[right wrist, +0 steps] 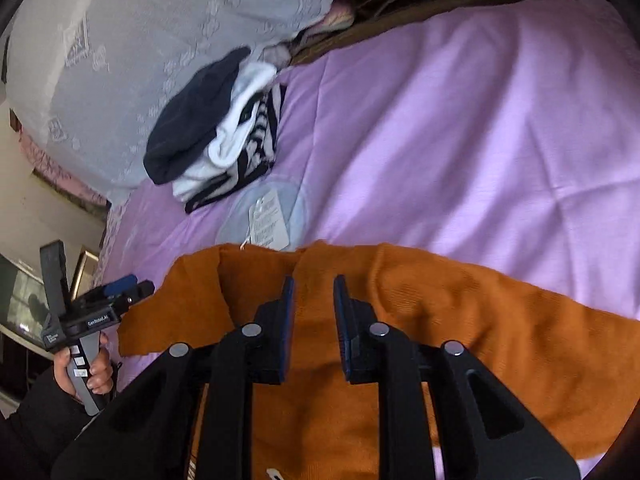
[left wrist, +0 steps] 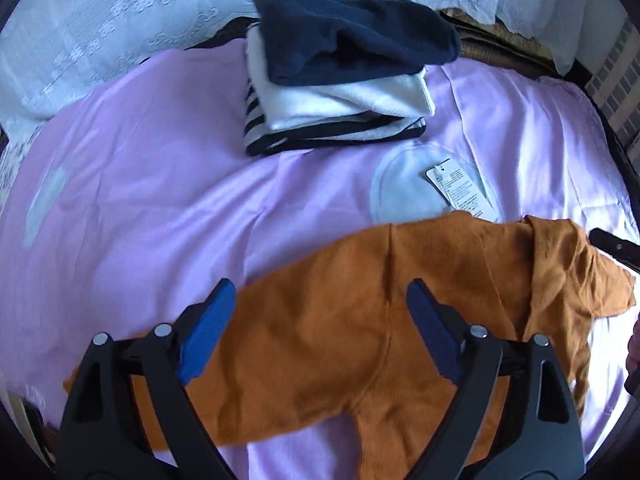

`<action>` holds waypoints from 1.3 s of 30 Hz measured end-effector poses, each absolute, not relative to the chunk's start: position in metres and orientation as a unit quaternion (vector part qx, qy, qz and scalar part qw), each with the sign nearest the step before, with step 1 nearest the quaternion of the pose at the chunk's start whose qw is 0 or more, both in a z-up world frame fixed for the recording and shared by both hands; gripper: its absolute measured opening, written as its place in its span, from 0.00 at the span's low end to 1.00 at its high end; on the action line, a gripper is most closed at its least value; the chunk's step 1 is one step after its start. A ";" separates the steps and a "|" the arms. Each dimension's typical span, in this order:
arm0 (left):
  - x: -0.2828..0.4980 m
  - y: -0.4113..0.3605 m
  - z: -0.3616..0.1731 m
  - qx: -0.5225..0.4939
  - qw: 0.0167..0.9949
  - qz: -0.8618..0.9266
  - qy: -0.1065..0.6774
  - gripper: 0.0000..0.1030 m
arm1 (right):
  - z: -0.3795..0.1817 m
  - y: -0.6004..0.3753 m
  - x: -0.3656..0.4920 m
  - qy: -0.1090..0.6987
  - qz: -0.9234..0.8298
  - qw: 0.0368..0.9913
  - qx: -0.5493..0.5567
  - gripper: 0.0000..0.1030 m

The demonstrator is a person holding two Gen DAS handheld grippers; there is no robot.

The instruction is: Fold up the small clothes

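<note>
Your left gripper (left wrist: pixel 320 332) hangs with its jaws spread wide, nothing between them, directly over the orange garment (left wrist: pixel 340 320) lying on the lilac sheet (left wrist: pixel 140 200). Your right gripper (right wrist: pixel 314 320) has its 2 blue pads (right wrist: pixel 287 320) narrowed to a slim gap over the same garment's folded edge; whether they pinch cloth, you cannot tell. Just past the garment's far edge lies a white paper tag (left wrist: pixel 460 192). Bare sheet stretches to your left gripper's left. Farther ahead sits a stack of 3 folded clothes (left wrist: pixel 340 80), navy on top, and beyond it a white pillow (left wrist: pixel 120 20).
</note>
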State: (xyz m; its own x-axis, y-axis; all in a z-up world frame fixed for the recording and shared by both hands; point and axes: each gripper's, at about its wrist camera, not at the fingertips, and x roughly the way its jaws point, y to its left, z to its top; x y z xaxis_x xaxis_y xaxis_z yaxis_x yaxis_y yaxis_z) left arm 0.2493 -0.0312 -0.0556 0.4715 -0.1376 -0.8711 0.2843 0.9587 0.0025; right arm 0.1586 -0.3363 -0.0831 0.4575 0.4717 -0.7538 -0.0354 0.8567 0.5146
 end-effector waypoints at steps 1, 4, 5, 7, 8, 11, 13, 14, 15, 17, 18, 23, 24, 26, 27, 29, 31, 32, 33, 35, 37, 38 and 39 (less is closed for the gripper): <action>0.253 -0.038 -0.064 0.084 0.852 -0.123 0.503 0.89 | -0.096 -0.329 0.162 0.515 0.148 0.818 0.210 0.18; 0.274 -0.052 -0.105 0.128 0.828 -0.088 0.539 0.89 | -0.139 -0.333 0.199 0.555 0.111 0.794 0.221 0.16; 0.279 -0.052 -0.115 0.136 0.822 -0.078 0.548 0.91 | -0.140 -0.336 0.201 0.548 0.113 0.796 0.231 0.16; 0.284 -0.047 -0.122 0.123 0.819 -0.081 0.555 0.92 | -0.131 -0.335 0.212 0.550 0.120 0.800 0.210 0.16; 0.286 -0.043 -0.117 0.114 0.823 -0.085 0.549 0.92 | -0.122 -0.334 0.211 0.542 0.129 0.806 0.200 0.18; 0.288 -0.041 -0.091 0.106 0.844 -0.123 0.511 0.90 | -0.094 -0.338 0.208 0.507 0.163 0.831 0.161 0.60; 0.293 -0.049 -0.078 0.115 0.849 -0.156 0.491 0.90 | -0.088 -0.334 0.207 0.502 0.179 0.839 0.112 0.69; 0.297 -0.057 -0.076 0.127 0.847 -0.171 0.488 0.91 | -0.091 -0.331 0.215 0.504 0.184 0.839 0.088 0.69; 0.302 -0.066 -0.076 0.144 0.843 -0.183 0.484 0.91 | -0.095 -0.323 0.222 0.506 0.193 0.838 0.067 0.69; 0.309 -0.082 -0.083 0.171 0.837 -0.199 0.481 0.91 | -0.102 -0.315 0.228 0.512 0.220 0.829 0.052 0.68; 0.312 -0.089 -0.089 0.178 0.829 -0.213 0.486 0.91 | -0.109 -0.309 0.231 0.519 0.235 0.821 0.047 0.60; 0.307 -0.112 -0.115 0.226 0.812 -0.242 0.481 0.50 | -0.119 -0.281 0.206 0.512 0.235 0.825 -0.040 0.07; 0.306 -0.113 -0.113 0.216 0.812 -0.249 0.481 0.41 | -0.115 -0.283 0.204 0.505 0.229 0.831 -0.034 0.06; 0.306 -0.117 -0.108 0.207 0.822 -0.242 0.472 0.18 | -0.109 -0.290 0.210 0.495 0.209 0.843 -0.021 0.06; 0.309 -0.119 -0.107 0.214 0.833 -0.217 0.462 0.17 | -0.114 -0.288 0.215 0.503 0.205 0.839 -0.027 0.06; 0.322 -0.116 -0.115 0.191 0.834 -0.182 0.484 0.21 | -0.138 -0.285 0.225 0.535 0.195 0.822 -0.029 0.06; 0.329 -0.109 -0.116 0.150 0.832 -0.179 0.503 0.22 | -0.137 -0.288 0.227 0.530 0.190 0.827 -0.004 0.08; 0.326 -0.105 -0.110 0.141 0.832 -0.180 0.505 0.29 | -0.132 -0.295 0.227 0.532 0.186 0.826 0.022 0.10; 0.323 -0.101 -0.103 0.137 0.834 -0.184 0.501 0.34 | -0.126 -0.301 0.225 0.526 0.184 0.829 0.046 0.11; 0.308 -0.094 -0.082 0.133 0.845 -0.199 0.479 0.57 | -0.105 -0.312 0.211 0.498 0.190 0.842 0.078 0.12; 0.290 -0.091 -0.063 0.118 0.844 -0.238 0.466 0.67 | -0.089 -0.310 0.192 0.486 0.202 0.848 0.066 0.12; 0.284 -0.093 -0.062 0.114 0.837 -0.255 0.471 0.70 | -0.089 -0.306 0.183 0.491 0.210 0.843 0.066 0.12; 0.281 -0.096 -0.066 0.116 0.830 -0.264 0.477 0.71 | -0.093 -0.303 0.178 0.502 0.216 0.835 0.072 0.13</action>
